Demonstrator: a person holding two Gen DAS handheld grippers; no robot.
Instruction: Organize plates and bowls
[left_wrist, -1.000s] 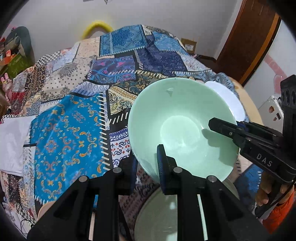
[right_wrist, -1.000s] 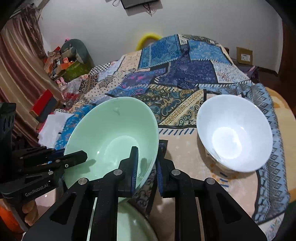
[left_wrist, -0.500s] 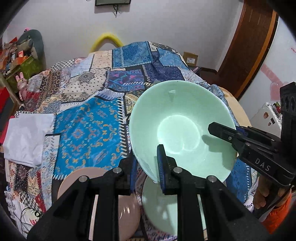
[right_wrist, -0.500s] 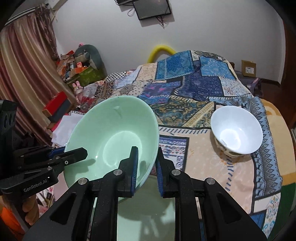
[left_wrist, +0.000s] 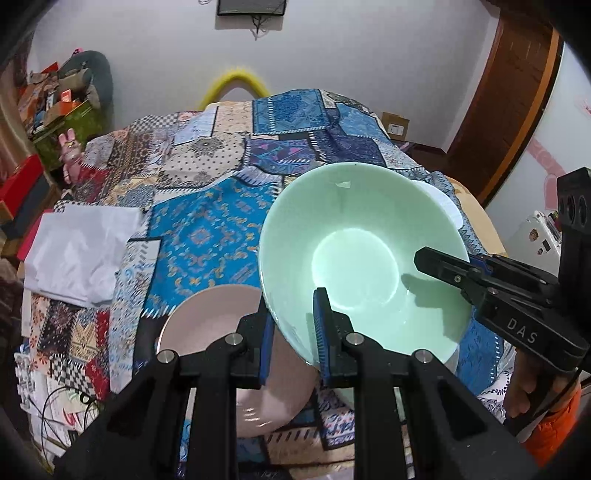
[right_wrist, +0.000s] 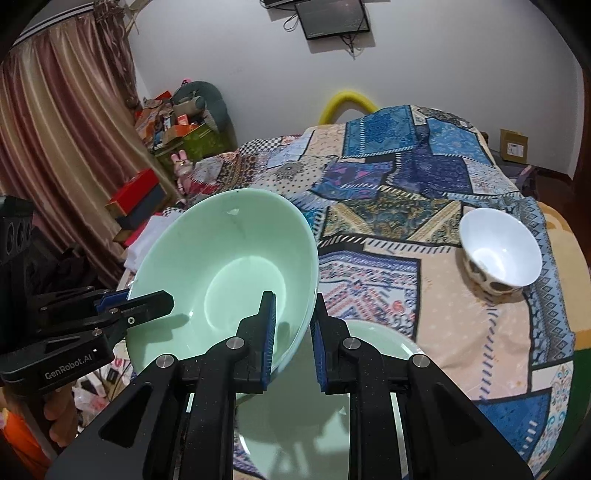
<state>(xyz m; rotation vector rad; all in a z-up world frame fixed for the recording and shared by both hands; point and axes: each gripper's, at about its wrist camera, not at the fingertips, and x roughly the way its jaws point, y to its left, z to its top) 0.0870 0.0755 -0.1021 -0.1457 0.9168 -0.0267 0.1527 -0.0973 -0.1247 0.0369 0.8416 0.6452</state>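
Mint-green and glossy, the large green bowl (left_wrist: 354, 254) fills the centre of the left wrist view, tilted with its opening toward the camera and lifted above the patchwork bedspread (left_wrist: 207, 236). The left gripper (left_wrist: 291, 332) points steeply down, its blue pads clamped on the bowl's near rim at 6 o'clock, one finger inside and one outside. At 3 o'clock the right gripper (left_wrist: 447, 267) reaches in from the side and pinches the rim there; fingers of the person's hand (left_wrist: 521, 391) curl round its handle at 4 o'clock. A pink plate (left_wrist: 221, 332) lies on the spread at 7 o'clock, partly under the bowl. A white bowl (left_wrist: 443, 201) peeks out past the far rim at 2 o'clock.

In the right wrist view the right gripper (right_wrist: 292, 338) slants downward and grips the green bowl (right_wrist: 229, 269) by its right-hand rim. The left gripper (right_wrist: 147, 306) comes in level from 9 o'clock, closed on the opposite rim. A green plate (right_wrist: 373, 339) lies beneath at 6 o'clock. The white bowl (right_wrist: 500, 251) with its patterned outside stands well apart at 3 o'clock.
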